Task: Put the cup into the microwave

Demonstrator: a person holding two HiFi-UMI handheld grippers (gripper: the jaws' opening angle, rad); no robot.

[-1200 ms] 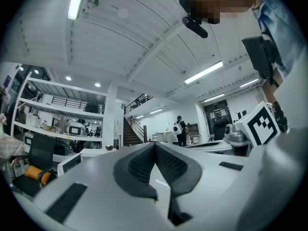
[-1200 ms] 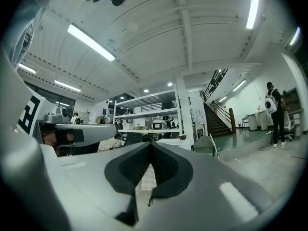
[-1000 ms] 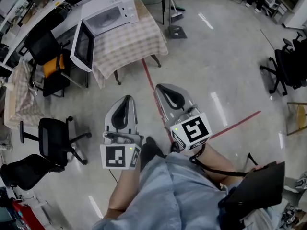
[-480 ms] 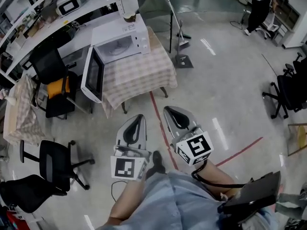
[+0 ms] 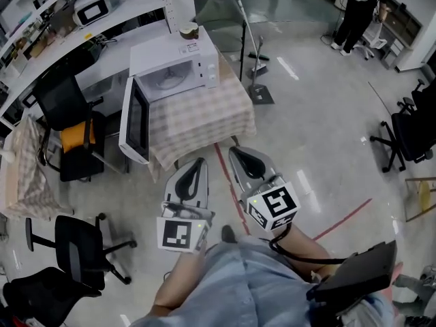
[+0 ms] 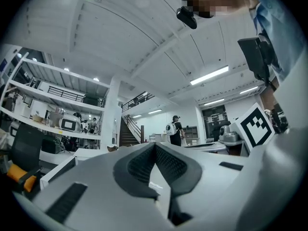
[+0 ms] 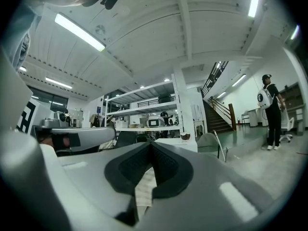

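Approach stage: left tongs and right tongs are clenched, empty; next, reach the cup, seemingly atop the far microwave.

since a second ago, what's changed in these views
The person has walked toward the table with the checked cloth, so the white microwave looks nearer in the head view. The left gripper and right gripper came along side by side. Unchanged: both pairs of jaws shut and empty, microwave door open, small brown cup on top of the microwave.
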